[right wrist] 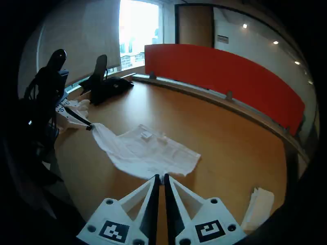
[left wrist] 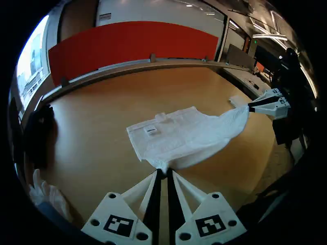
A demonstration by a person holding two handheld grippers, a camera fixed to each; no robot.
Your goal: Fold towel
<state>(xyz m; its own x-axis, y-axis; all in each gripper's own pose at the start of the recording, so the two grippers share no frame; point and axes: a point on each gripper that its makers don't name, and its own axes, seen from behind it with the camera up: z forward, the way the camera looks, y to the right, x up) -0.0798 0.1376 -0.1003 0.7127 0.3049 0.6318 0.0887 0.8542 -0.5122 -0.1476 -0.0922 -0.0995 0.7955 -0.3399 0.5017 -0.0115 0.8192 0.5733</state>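
A white towel (left wrist: 180, 136) with a small label lies partly spread on the wooden table (left wrist: 106, 106). My left gripper (left wrist: 163, 173) is shut on the towel's near corner, which is pinched between its fingertips. Farther right, my right gripper (left wrist: 248, 107) holds the opposite corner, lifted slightly off the table. In the right gripper view the towel (right wrist: 143, 155) spreads ahead of my right gripper (right wrist: 160, 177), whose fingers are shut on its near edge. At the far left my left gripper (right wrist: 89, 127) grips a stretched corner.
A red partition (left wrist: 135, 45) runs along the table's far edge. A black bag (right wrist: 108, 86) and chairs stand near the window. Folded white cloths (right wrist: 259, 204) lie near the table edge, and another white cloth (left wrist: 45, 194) lies at lower left.
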